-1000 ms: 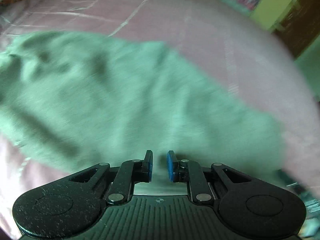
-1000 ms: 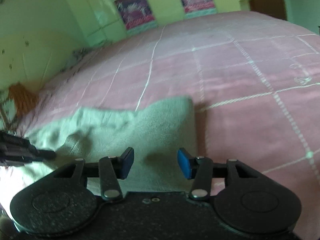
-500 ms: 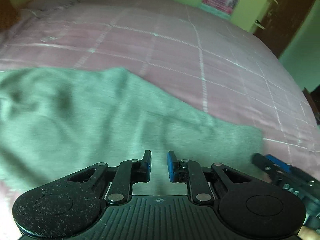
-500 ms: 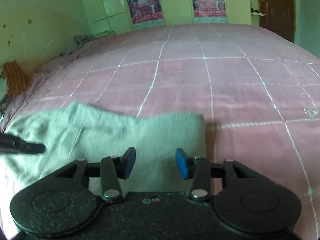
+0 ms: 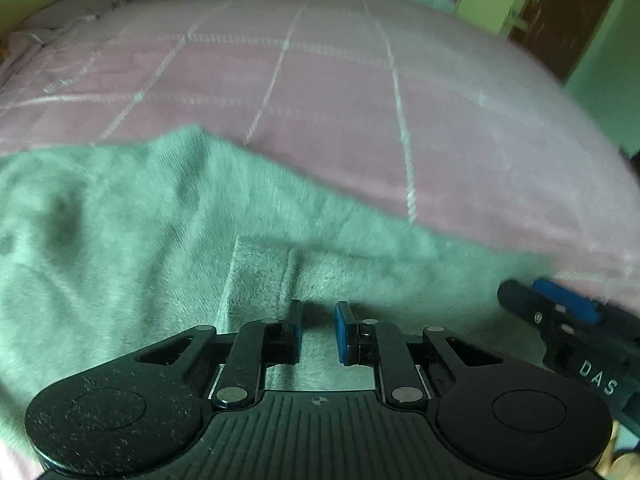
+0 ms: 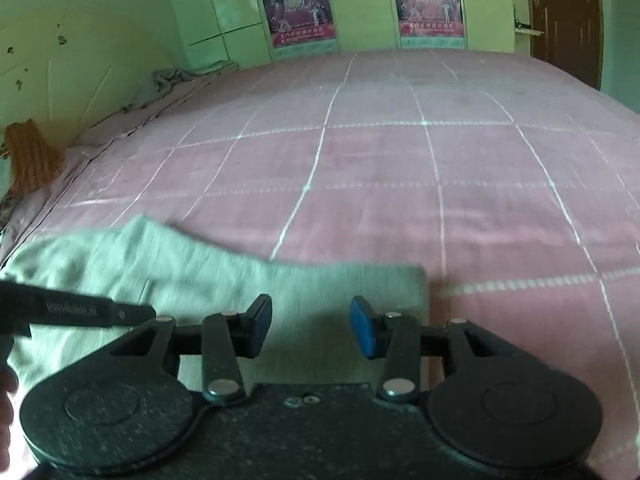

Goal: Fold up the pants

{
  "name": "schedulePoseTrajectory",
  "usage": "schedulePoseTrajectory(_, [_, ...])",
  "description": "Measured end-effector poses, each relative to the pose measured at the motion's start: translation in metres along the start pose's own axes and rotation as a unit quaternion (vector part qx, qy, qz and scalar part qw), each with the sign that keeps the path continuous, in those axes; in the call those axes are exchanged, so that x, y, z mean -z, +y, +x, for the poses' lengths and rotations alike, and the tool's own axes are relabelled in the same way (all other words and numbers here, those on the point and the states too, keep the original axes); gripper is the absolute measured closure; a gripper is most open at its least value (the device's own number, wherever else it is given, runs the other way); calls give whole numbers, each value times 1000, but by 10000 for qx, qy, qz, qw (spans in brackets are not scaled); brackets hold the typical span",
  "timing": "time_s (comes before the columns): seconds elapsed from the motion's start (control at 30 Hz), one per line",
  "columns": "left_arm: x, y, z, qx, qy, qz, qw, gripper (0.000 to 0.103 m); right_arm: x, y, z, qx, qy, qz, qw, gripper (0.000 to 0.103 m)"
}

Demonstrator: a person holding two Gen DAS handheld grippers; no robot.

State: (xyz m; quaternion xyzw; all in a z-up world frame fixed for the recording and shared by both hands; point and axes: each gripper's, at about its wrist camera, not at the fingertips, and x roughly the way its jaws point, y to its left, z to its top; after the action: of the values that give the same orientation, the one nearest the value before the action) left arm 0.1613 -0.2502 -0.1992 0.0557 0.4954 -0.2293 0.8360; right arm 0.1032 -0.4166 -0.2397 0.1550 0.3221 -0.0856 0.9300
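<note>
Pale green pants point(image 5: 160, 248) lie flat on a pink bedspread point(image 5: 360, 120), partly folded, with a straight folded edge in the right wrist view point(image 6: 320, 280). My left gripper point(image 5: 318, 330) hovers low over the pants near a pocket patch point(image 5: 260, 272), its jaws a narrow gap apart with nothing between them. My right gripper point(image 6: 311, 326) is open and empty above the pants' right end. The right gripper shows at the right of the left wrist view point(image 5: 560, 320); the left gripper's finger shows at the left of the right wrist view point(image 6: 80, 312).
The pink checked bedspread point(image 6: 400, 160) stretches far ahead. Crumpled cloth point(image 6: 172, 80) lies at the far left bed edge, an orange knitted item point(image 6: 32, 152) at the left. Green walls with posters point(image 6: 296, 8) and a brown door point(image 6: 568, 20) stand beyond.
Both grippers have drawn back and tilted up from the pants, so more bed shows. The left gripper swung right and lower, and the pocket patch is now in view. Jaw gaps look unchanged.
</note>
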Motion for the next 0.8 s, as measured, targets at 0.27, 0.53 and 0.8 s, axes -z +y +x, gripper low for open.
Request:
schedulePoseTrajectory(0.27, [6,10,-10,201,32,-180,9996,87,10,4,37,342,591,-589,9959,61])
schedulePoseTrajectory(0.53, [56,8,-29,115,-120,213,9996,88,43,24,-20,-9,287,-739,9969,60])
schedulePoseTrajectory(0.8, [63,4,-39,-28,-196,237,9995,87,56,31,-23,169,464,-546,9973,59])
